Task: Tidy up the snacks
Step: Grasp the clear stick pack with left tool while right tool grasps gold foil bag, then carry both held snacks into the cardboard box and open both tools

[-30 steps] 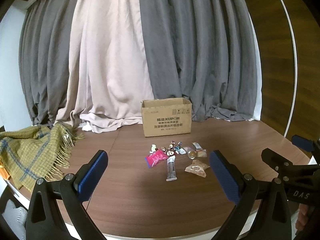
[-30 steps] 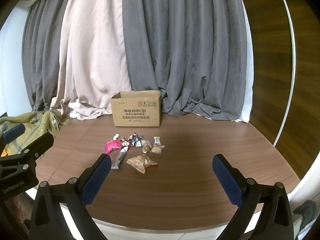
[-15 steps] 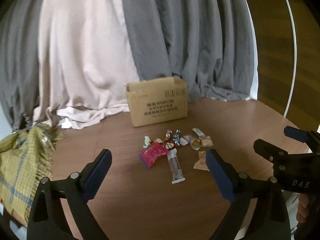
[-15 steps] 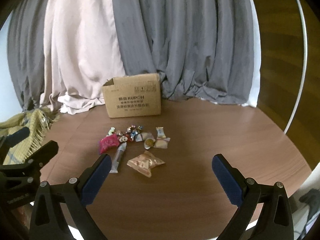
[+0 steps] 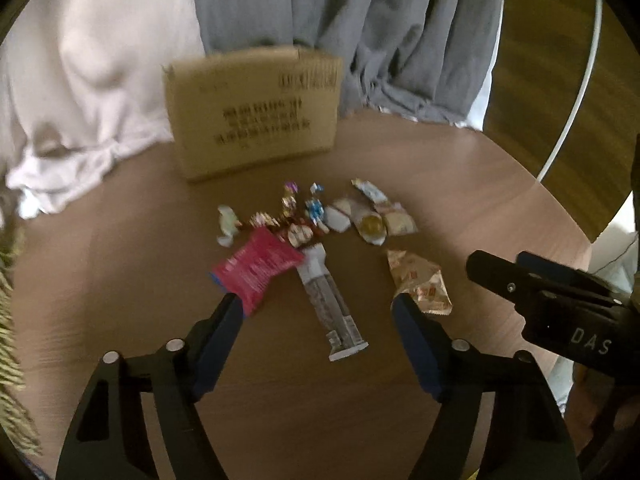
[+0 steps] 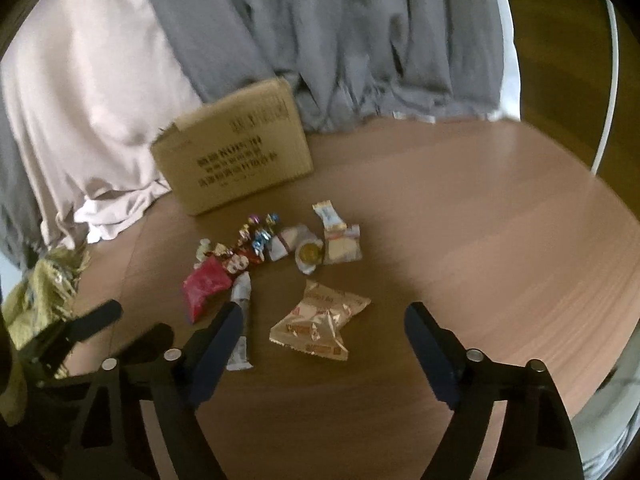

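Several snacks lie in a loose pile on the round wooden table (image 5: 120, 280). A pink packet (image 5: 256, 268), a long clear-and-white bar (image 5: 332, 304) and a beige crinkled bag (image 5: 420, 280) lie nearest; small wrapped candies (image 5: 304, 216) sit behind them. A cardboard box (image 5: 252, 112) stands at the back. My left gripper (image 5: 318, 308) hangs above the bar, jaws closing, nothing pressed between them. My right gripper (image 6: 324, 316) hovers over the beige bag (image 6: 320, 320), jaws closing too, and the pads do not touch it.
Grey and pale pink curtains (image 6: 280, 32) hang behind the box (image 6: 236, 148) and pool on the table. A yellow-green fringed blanket (image 6: 36, 300) lies at the left edge. The table's curved rim (image 6: 600, 392) runs close on the right.
Both grippers have dropped and tilted down toward the snack pile, which now fills the middle of each view. Their jaws have narrowed from wide open.
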A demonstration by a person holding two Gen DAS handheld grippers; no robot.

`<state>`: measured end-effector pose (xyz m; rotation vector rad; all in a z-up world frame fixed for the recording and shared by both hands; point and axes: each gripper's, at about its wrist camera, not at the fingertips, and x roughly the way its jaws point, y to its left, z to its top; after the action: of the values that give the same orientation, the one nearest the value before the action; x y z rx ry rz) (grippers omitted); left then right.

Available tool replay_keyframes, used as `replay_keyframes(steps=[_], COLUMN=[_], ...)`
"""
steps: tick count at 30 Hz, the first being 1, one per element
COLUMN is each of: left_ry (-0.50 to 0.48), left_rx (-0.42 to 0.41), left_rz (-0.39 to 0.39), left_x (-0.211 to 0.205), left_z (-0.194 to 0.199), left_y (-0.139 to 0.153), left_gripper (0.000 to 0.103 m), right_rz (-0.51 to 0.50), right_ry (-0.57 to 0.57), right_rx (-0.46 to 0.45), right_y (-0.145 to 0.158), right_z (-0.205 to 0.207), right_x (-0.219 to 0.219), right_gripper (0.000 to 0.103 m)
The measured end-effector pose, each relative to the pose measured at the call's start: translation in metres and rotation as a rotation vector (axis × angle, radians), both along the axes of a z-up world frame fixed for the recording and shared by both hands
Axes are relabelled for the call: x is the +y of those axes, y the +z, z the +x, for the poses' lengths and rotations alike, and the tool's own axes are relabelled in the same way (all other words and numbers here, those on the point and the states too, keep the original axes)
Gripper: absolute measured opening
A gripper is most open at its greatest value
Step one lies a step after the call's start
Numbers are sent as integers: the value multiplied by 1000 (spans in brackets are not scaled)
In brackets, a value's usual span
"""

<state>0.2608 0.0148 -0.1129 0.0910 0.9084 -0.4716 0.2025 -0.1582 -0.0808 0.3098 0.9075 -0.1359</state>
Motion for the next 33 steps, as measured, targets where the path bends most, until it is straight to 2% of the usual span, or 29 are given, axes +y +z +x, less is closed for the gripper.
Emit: replay_keyframes(steps=[6, 9, 12, 20, 25, 27, 30, 33], left_ry=[-2, 3, 12, 48, 79, 86, 99, 111], left_rx=[125, 165, 180, 200, 224, 226, 207, 218], left_rz=[-10, -12, -14, 19, 24, 32, 55, 40], left_x=[-8, -11, -15, -27, -30, -33, -36, -36], left_z=[23, 30, 37, 46, 47, 46, 43, 41], left_y=[-30, -40, -47, -57, -64, -66, -66, -67], left_gripper=[62, 55, 52, 50, 44, 43, 34, 27], right_rz=[36, 95, 127, 144, 138, 126, 114, 109], right_ry=[-8, -14, -11, 45, 81, 106, 146, 179], right_rx=[88, 132, 158, 206, 222, 223, 237, 239], right_y=[-31, -44, -54, -72, -75, -76, -80, -82], right_z=[27, 36, 43, 60, 64, 63, 63, 63], right_x=[-2, -8, -11, -14, -17, -18, -16, -15], right_gripper=[74, 73, 70, 69, 63, 58, 48, 47])
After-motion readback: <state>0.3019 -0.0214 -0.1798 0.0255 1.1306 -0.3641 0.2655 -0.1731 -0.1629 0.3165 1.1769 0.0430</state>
